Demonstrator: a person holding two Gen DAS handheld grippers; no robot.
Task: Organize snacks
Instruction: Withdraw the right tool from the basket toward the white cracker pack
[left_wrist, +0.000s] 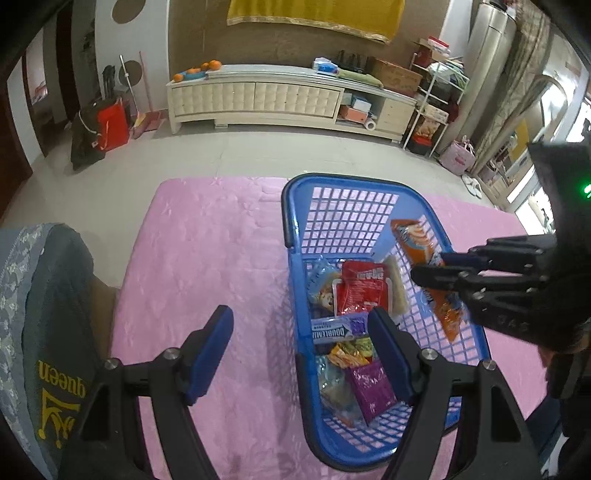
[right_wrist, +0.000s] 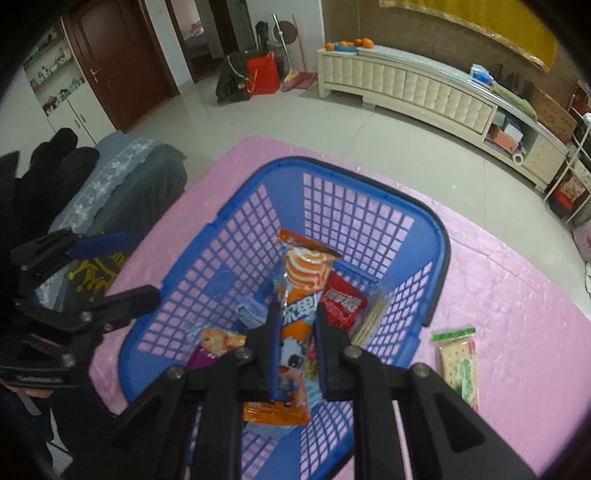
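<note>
A blue plastic basket (left_wrist: 295, 236) (right_wrist: 439, 236) stands on the pink cloth and holds several snack packets. My right gripper (right_wrist: 295, 321) (left_wrist: 430, 267) is shut on a long orange wrapper (right_wrist: 303, 280) (left_wrist: 417, 236), which hangs over the basket's inside. In the basket lie a red packet (left_wrist: 364, 284) (right_wrist: 343, 304), a blue gum box (left_wrist: 332, 328), a purple packet (left_wrist: 371, 391) and others. My left gripper (left_wrist: 301, 343) (right_wrist: 114, 266) is open and holds nothing; its right finger stands over the basket's left rim and its left finger over the cloth. A green and white biscuit packet (right_wrist: 460, 365) lies on the cloth right of the basket.
The pink cloth (left_wrist: 207, 258) covers the work surface, with bare floor beyond it. A grey-blue cushion with a gold crown print (left_wrist: 48, 332) sits at the left edge. A cream cabinet (left_wrist: 258, 98) runs along the far wall.
</note>
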